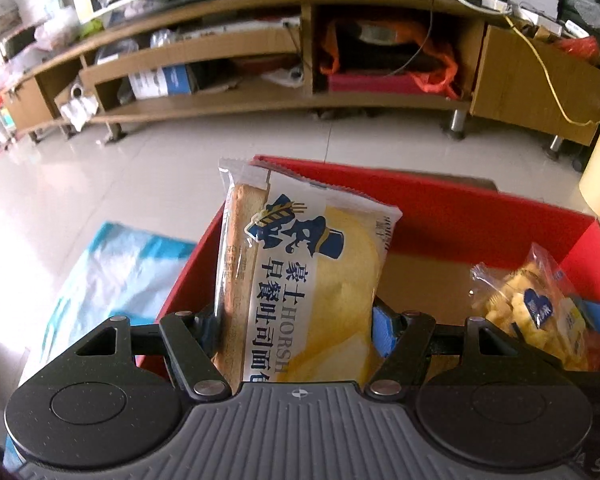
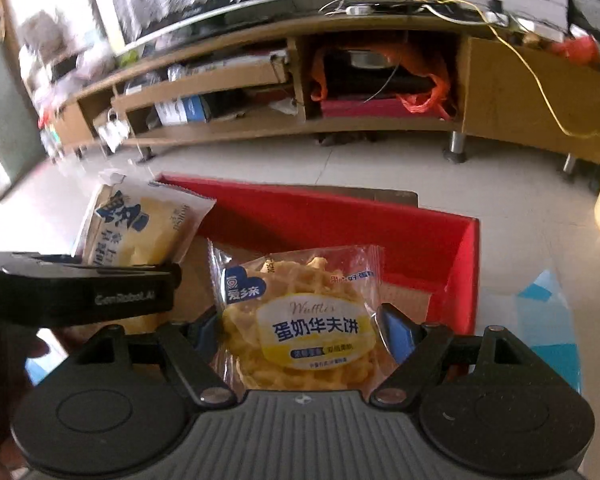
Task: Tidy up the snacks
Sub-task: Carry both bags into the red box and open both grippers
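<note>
Basically both loaded: left gripper [image 1: 296, 328] clamps bread pack [image 1: 300, 280], right gripper [image 2: 298, 330] clamps waffle pack [image 2: 300, 316], both over red box [image 2: 420, 240] near edge for dropping in.

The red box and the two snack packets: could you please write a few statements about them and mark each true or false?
1. The left claw grips a toast bread packet. True.
2. The right claw is empty. False: it grips a waffle packet.
3. The red box is closed. False: it is open on top.
4. Both packets are over the box. True.
5. The waffle packet is torn open. False: it looks sealed.
</note>
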Demonstrator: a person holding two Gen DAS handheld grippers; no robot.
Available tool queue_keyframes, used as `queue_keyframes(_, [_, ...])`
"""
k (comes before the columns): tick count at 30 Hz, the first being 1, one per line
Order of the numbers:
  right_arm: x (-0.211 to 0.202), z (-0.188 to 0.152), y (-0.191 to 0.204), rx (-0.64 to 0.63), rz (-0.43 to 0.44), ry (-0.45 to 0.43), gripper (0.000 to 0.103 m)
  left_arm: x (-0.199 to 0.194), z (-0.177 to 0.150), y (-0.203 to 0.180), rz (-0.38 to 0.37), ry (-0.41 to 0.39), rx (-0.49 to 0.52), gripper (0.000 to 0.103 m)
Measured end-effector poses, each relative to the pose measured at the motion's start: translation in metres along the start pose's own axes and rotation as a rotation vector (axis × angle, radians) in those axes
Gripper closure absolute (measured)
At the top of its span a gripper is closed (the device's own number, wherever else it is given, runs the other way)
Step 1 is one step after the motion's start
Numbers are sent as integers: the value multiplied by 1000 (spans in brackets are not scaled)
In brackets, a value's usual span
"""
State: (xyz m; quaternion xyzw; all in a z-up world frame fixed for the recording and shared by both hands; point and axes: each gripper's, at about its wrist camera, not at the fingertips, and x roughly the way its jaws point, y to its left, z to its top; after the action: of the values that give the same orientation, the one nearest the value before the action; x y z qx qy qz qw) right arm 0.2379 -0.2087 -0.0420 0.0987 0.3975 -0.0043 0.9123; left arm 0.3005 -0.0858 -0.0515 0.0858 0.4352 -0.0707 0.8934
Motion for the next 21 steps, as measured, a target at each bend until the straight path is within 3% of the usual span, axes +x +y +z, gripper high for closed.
queue_keyframes(13, [-7, -22, 27, -140, -58, 42, 27, -18, -26, 6, 24, 104, 17, 25])
queue_keyframes(21, [-28, -6, 12, -62, -29, -29, 24, -54, -8, 20, -30, 22, -80, 16])
